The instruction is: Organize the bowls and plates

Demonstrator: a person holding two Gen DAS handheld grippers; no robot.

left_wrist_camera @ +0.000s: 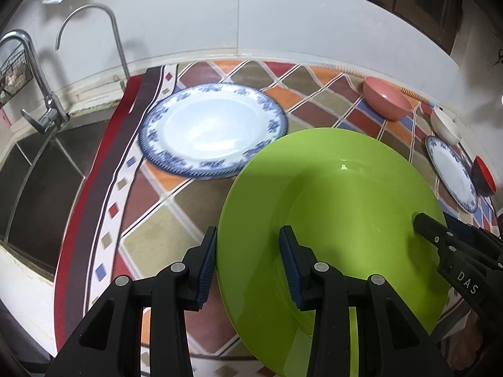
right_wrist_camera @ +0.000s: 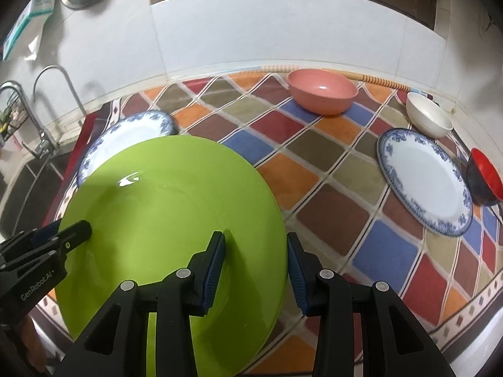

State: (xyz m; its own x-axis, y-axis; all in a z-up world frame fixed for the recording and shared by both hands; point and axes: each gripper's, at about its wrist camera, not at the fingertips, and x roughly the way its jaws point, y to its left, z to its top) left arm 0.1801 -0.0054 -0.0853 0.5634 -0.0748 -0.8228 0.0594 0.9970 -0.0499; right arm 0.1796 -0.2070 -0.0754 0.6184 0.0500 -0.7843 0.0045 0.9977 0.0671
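Observation:
A large green plate (left_wrist_camera: 345, 188) (right_wrist_camera: 173, 194) hangs tilted above the tiled-pattern mat, held at two sides. My left gripper (left_wrist_camera: 248, 229) is shut on its left rim, one pad over the plate and one outside it. My right gripper (right_wrist_camera: 256, 235) is shut on the opposite rim in the same way. Each gripper also shows in the other's view, the right gripper (left_wrist_camera: 440, 235) and the left gripper (right_wrist_camera: 72, 232). A blue-patterned white plate (left_wrist_camera: 213, 132) (right_wrist_camera: 125, 135) lies on the mat just beyond the green plate, toward the sink.
A second blue-patterned plate (right_wrist_camera: 424, 182), a pink bowl (right_wrist_camera: 322, 91), a white bowl (right_wrist_camera: 429, 114) and a red-and-dark bowl (right_wrist_camera: 484, 177) stand at the right. A steel sink (left_wrist_camera: 37, 172) with two faucets lies left. White wall tiles back the counter.

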